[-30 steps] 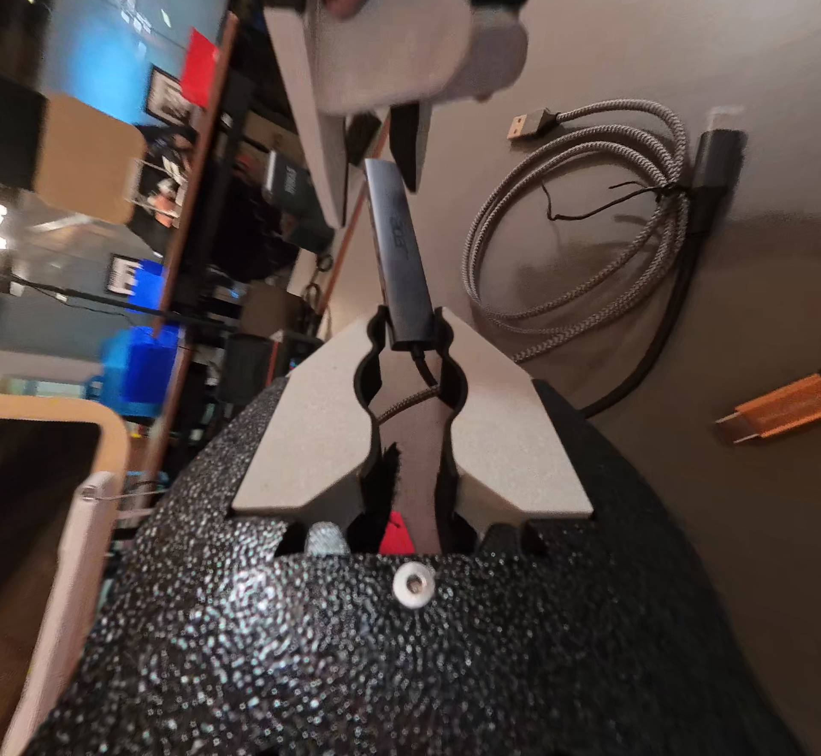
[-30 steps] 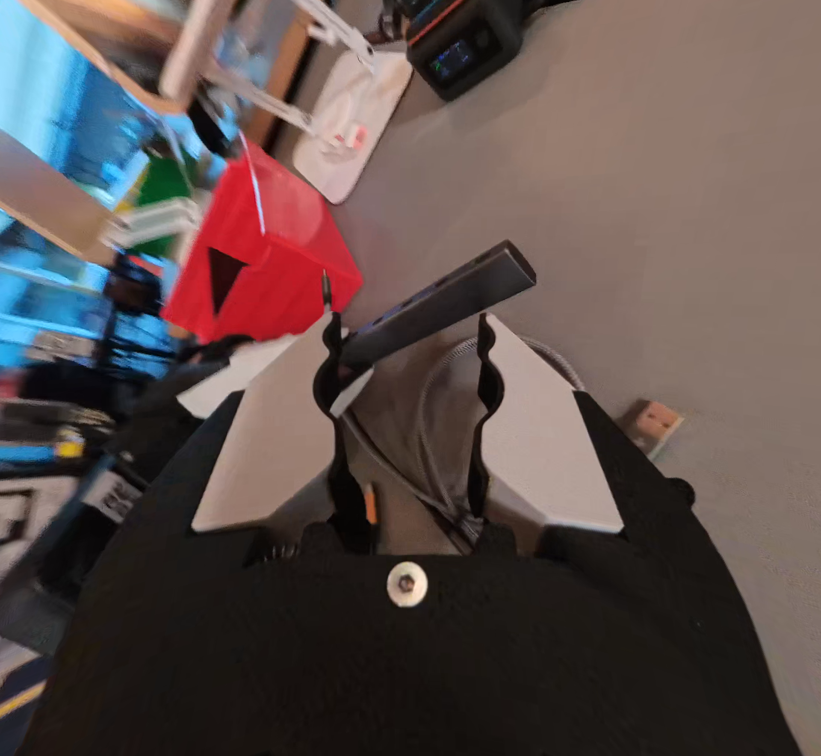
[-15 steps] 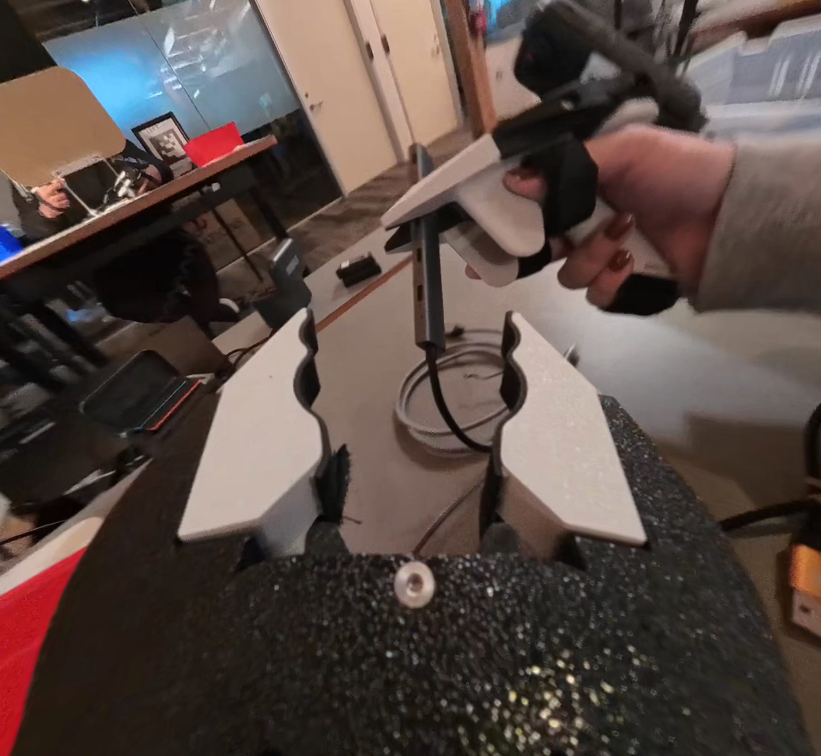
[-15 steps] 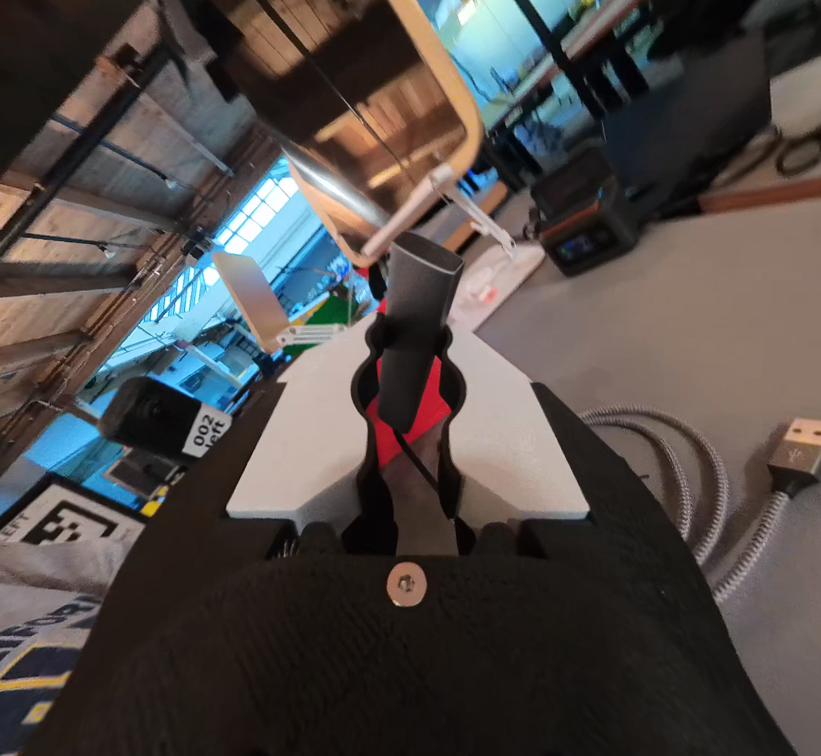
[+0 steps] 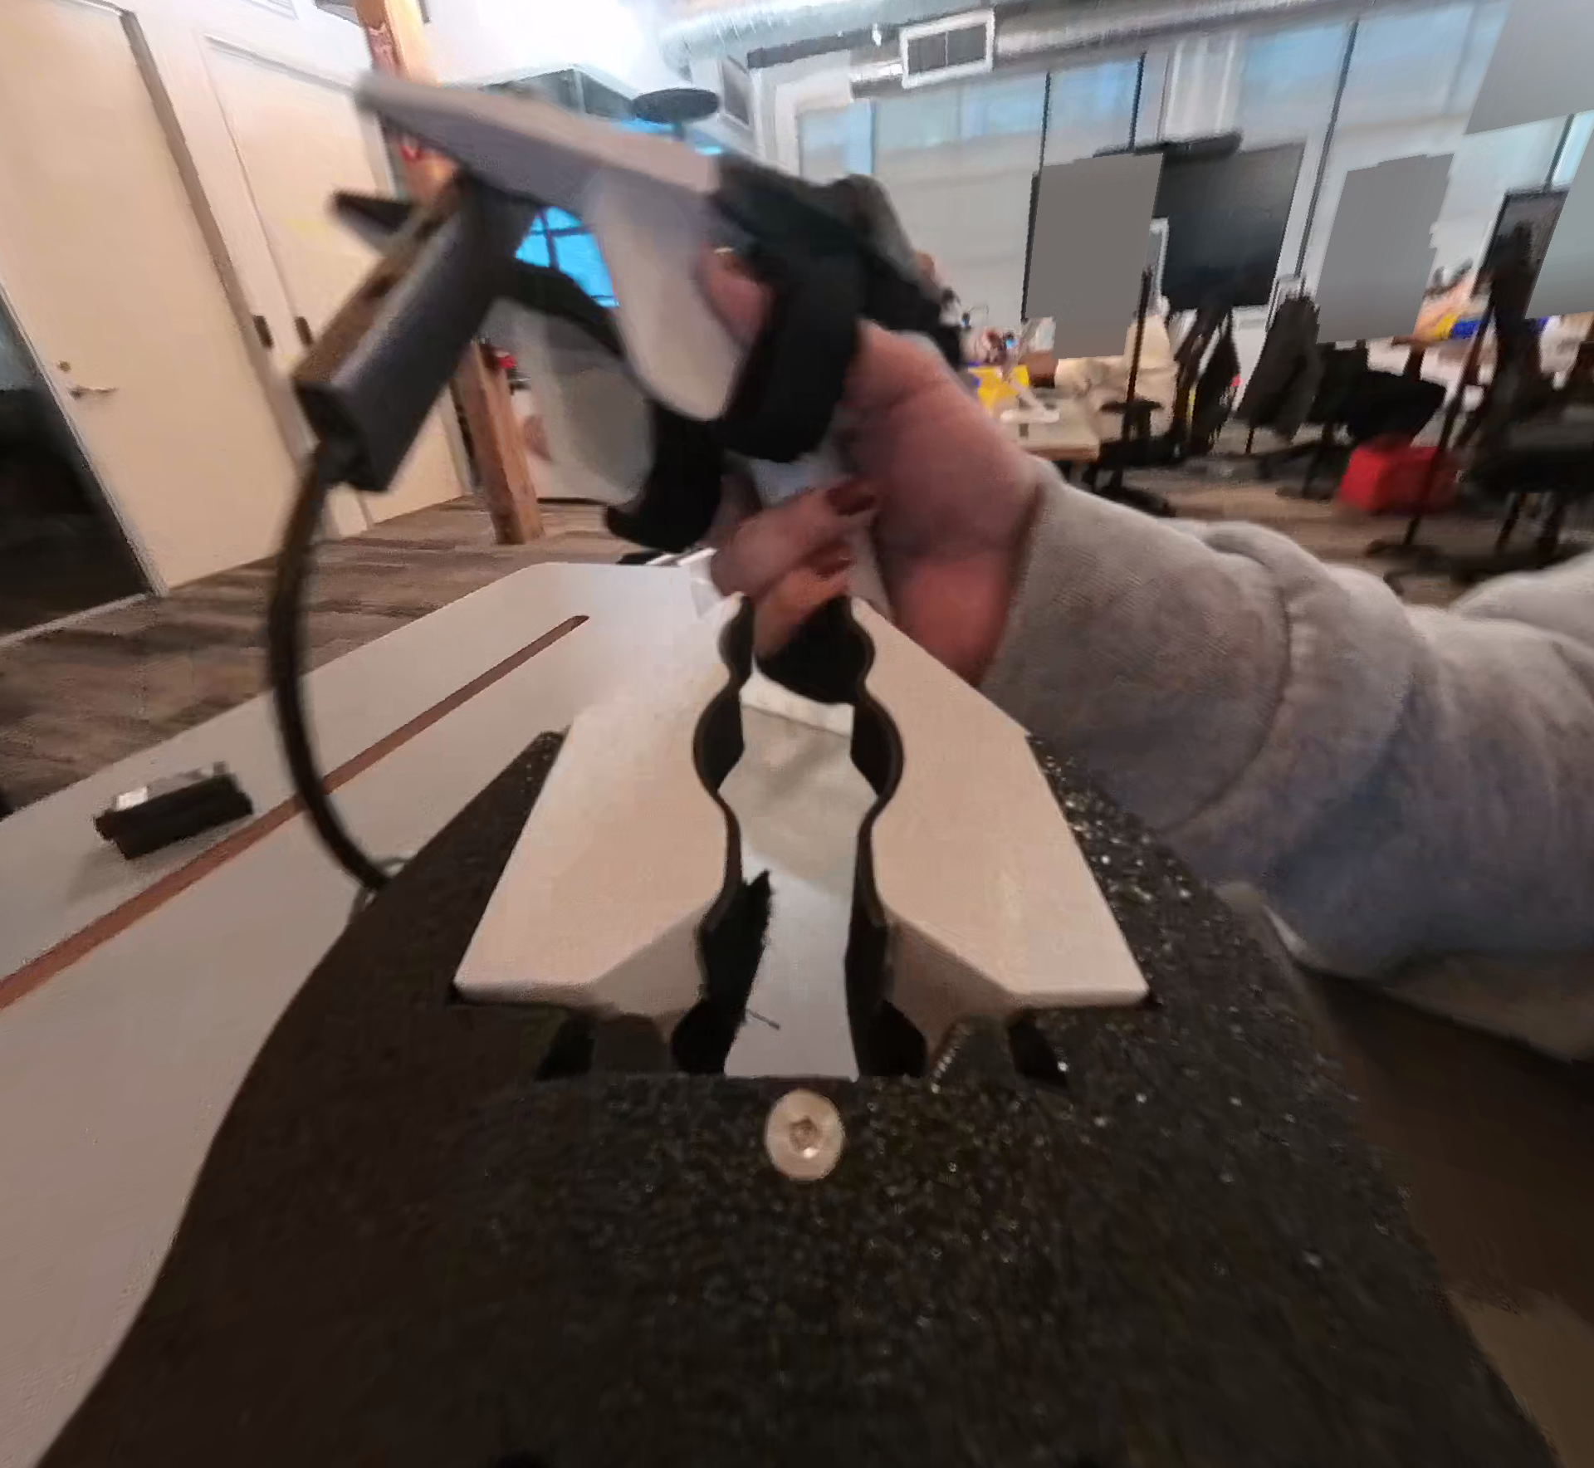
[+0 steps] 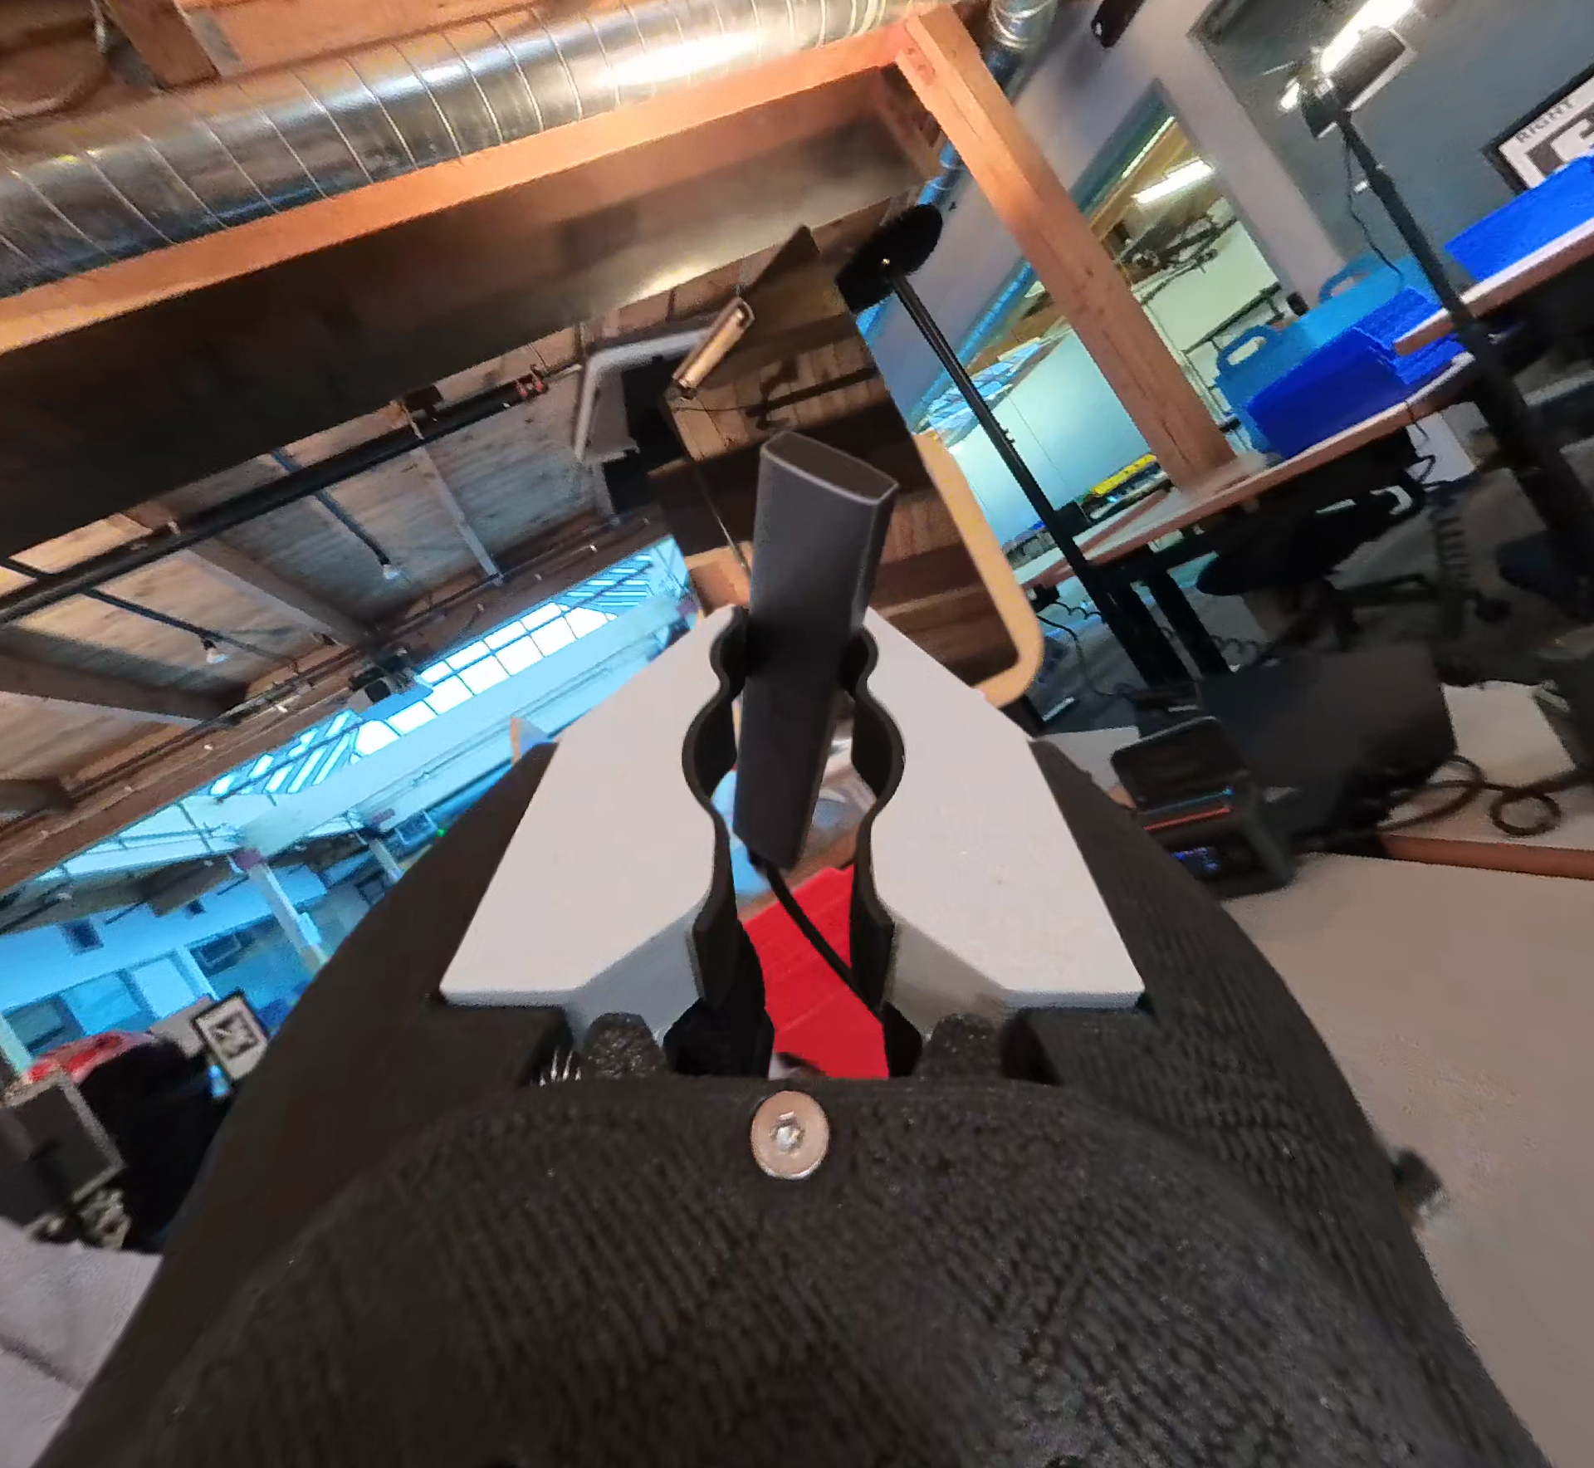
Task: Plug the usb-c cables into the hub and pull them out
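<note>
The dark grey USB hub (image 6: 802, 650) stands upright between my right gripper's fingertips (image 6: 793, 641), which are shut on it well above the table. Its thin black cable (image 6: 811, 935) hangs from its lower end. In the left wrist view the hub (image 5: 405, 357) is up at the left in the right gripper (image 5: 466, 219), with the cable (image 5: 289, 650) looping down to the table. My left gripper (image 5: 798, 637) is below the right one. Its jaws stand a narrow gap apart with nothing between them. No USB-C cables show.
A person's hand and grey sleeve (image 5: 1208, 693) cross right in front of my left gripper. A small black object (image 5: 172, 810) lies on the grey table (image 5: 517, 693). A black power unit (image 6: 1199, 814) and a red box (image 6: 811, 978) stand beyond the table (image 6: 1380, 1081). The left gripper's tips are roughly 12 cm from the right gripper's. From either gripper's tips it is about 35 cm to the black power unit (image 6: 1199, 814).
My left gripper let go of the hub as the right one took it, then narrowed its jaws. The right gripper has lifted the hub higher and both views have tilted up.
</note>
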Tool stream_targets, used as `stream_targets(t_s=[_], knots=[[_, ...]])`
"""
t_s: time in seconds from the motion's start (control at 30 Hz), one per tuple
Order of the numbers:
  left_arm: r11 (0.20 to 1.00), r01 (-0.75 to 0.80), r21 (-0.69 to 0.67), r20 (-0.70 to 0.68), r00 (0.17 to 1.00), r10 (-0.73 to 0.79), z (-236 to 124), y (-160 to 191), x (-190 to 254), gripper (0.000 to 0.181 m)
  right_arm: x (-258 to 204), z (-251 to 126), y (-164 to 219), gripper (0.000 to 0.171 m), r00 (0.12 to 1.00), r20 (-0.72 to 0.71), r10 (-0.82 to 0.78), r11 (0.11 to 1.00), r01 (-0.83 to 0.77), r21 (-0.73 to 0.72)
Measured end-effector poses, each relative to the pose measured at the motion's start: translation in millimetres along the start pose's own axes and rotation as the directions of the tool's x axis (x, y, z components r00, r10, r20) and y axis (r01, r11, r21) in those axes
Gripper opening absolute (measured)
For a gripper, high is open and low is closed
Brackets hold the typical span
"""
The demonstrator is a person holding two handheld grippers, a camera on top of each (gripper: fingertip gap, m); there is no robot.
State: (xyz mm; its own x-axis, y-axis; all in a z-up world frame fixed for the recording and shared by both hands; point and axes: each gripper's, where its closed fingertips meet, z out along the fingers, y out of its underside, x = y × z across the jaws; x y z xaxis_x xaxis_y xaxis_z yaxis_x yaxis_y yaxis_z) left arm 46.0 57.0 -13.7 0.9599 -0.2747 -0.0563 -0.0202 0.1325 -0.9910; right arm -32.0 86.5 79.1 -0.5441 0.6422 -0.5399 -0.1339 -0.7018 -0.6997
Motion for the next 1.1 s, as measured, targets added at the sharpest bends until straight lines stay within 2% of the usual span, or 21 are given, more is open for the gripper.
stream_targets(t_s=[0.07,0.1,0.13,0.2,0.27,0.37,0.4,0.43,0.47,0.53,0.6,0.67,0.77,0.83,0.87,0.93,0.97,1.03,1.1], knots=[[0.997,0.076,0.03,0.027,0.997,-0.076,8,-4,-11,0.03,-12,-7,-6,0.019,0.999,0.028,0.029,0.999,-0.029,0.022],[0.993,0.11,0.05,0.032,0.993,-0.112,10,-7,-15,0.036,-15,-11,-9,0.009,0.999,0.031,0.039,0.999,-0.04,0.032],[0.987,0.14,0.075,0.034,0.989,-0.143,12,-11,-19,0.043,-14,-15,-11,0.009,0.999,0.012,0.038,0.998,-0.039,0.047],[0.978,0.169,0.12,0.038,0.984,-0.174,14,-17,-25,0.047,-16,-23,-12,0.009,0.999,0.012,0.041,0.998,-0.042,0.054],[0.975,0.177,0.134,0.026,0.983,-0.182,15,-19,-26,0.045,-14,-30,-11,0.008,0.999,0.0,0.037,0.998,-0.037,0.055],[0.976,0.166,0.142,0.015,0.985,-0.17,12,-19,-23,0.028,-11,-38,-12,0.008,1.0,-0.005,-0.002,0.998,0.003,0.064],[0.976,0.135,0.169,0.042,0.989,-0.144,8,-22,-25,0.021,-15,-40,-15,0.008,1.0,0.023,-0.011,0.996,0.009,0.089],[0.972,0.082,0.22,0.125,0.986,-0.111,-1,-28,-33,0.022,-17,-42,-17,0.008,0.999,0.032,-0.03,0.994,0.026,0.106],[0.96,0.015,0.279,0.212,0.974,-0.076,-13,-37,-41,0.025,-16,-43,-18,0.008,0.997,0.009,-0.076,0.991,0.075,0.107],[0.943,-0.061,0.328,0.27,0.962,-0.032,-28,-51,-45,0.042,-17,-43,-15,0.008,0.975,-0.027,-0.22,0.973,0.221,0.062],[0.966,-0.043,0.257,0.224,0.974,-0.016,-22,-50,-47,0.058,-28,-38,-6,0.008,0.949,0.027,-0.314,0.949,0.314,-0.007],[0.978,-0.004,0.209,0.132,0.991,-0.024,-14,-50,-43,0.067,-45,-33,5,0.008,0.936,0.149,-0.32,0.941,0.332,-0.063],[0.986,0.08,0.147,-0.075,0.995,-0.07,-7,-50,-27,0.048,-62,-30,18,0.008,0.913,0.268,-0.306,0.93,0.347,-0.121],[0.987,0.119,0.106,-0.246,0.965,-0.09,-8,-50,-9,0.01,-64,-28,22,0.008,0.91,0.282,-0.303,0.924,0.353,-0.144],[0.986,0.139,0.093,-0.264,0.958,-0.111,-8,-51,-9,0.01,-62,-28,21,0.008,0.912,0.266,-0.313,0.923,0.359,-0.142],[0.991,0.104,0.078,-0.247,0.966,-0.082,-9,-50,-12,0.008,-52,-27,16,0.018,0.906,0.161,-0.39,0.901,0.412,-0.133],[0.996,0.073,0.058,-0.201,0.978,-0.06,-9,-48,-18,0.007,-45,-30,10,0.032,0.883,0.089,-0.461,0.873,0.469,-0.132],[1.0,0.012,-0.023,-0.15,0.989,-0.015,-11,-42,-25,0.007,-33,-43,0,0.047,0.786,-0.022,-0.618,0.773,0.602,-0.198],[0.987,-0.095,-0.129,-0.092,0.992,0.083,-16,-35,-33,0.007,-34,-56,-9,0.054,0.668,-0.059,-0.741,0.657,0.704,-0.271]])
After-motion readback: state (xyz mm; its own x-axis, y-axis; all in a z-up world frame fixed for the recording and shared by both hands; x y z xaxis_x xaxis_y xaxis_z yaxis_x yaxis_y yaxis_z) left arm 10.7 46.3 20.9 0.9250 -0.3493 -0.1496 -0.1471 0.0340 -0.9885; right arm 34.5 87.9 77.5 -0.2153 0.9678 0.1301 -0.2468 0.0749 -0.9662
